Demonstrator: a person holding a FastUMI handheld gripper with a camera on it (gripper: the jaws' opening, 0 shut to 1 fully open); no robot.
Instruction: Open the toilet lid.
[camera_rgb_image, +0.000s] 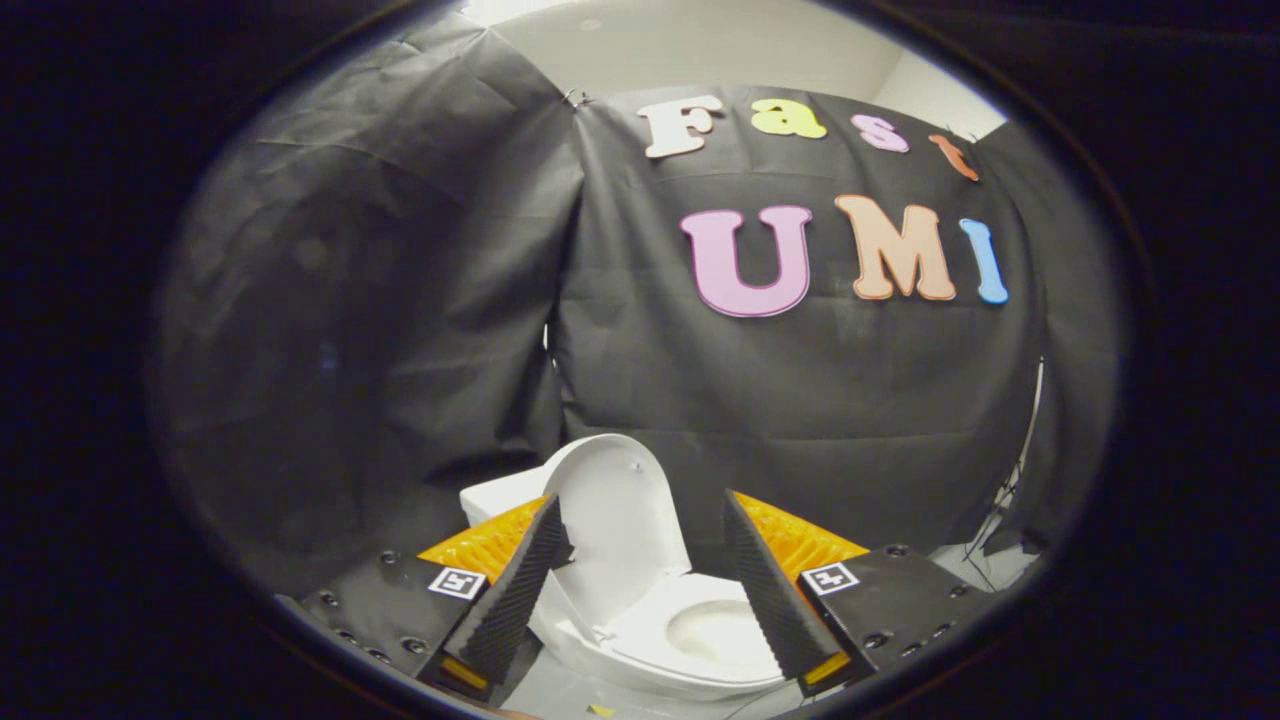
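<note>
**Lid up, gripper clear**

The toilet lid (622, 520) stands raised at 11 o'clock of the bowl (715, 632), seen between the fingers. The gripper (640, 565) is spread wide, holding nothing. The opening step looks done; next, I judge, simply withdraw without brushing the lid.
</note>
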